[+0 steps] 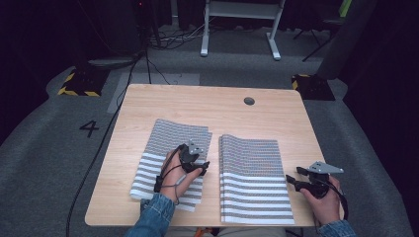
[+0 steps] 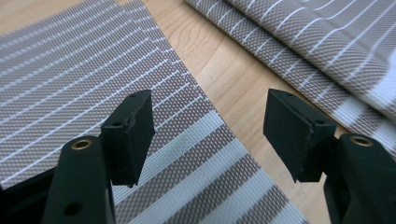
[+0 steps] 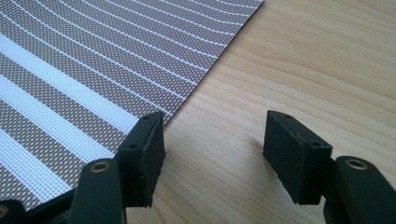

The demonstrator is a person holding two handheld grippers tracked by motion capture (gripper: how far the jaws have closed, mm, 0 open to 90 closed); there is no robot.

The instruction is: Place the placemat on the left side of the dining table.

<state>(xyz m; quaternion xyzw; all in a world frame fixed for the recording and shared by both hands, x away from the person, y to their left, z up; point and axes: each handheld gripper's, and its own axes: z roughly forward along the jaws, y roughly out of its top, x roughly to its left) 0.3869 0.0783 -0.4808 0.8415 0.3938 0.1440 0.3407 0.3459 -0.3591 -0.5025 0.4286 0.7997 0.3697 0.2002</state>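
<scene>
The left gripper hangs over the left stack of striped placemats, jaws standing wide apart with nothing between them (the left gripper view shows bare mat and wood in the gap). Its jaw tips point toward three o'clock in the high view, and they sit just at that stack's right-hand edge. Beyond them comes a narrow strip of bare table, then the right stack of placemats, whose near edge shows as layered folds in the left gripper view.

The right gripper rests at about four o'clock from the table's middle, its jaws also wide and empty, aimed toward nine o'clock at the right stack's outer edge. In the right gripper view one jaw stands over the mat's border and the other over bare wood, so the edge lies between them, though I cannot tell whether either pad touches it.

Both stacks run with their long axis from six to twelve o'clock, the left one skewed slightly toward one o'clock. I judge the coming move turns on that inner edge under the left jaws: the left hand is the nearer one to it, and the top mat would be pinched there. Open room lies toward twelve o'clock, where the table is bare up to the cable hole.
</scene>
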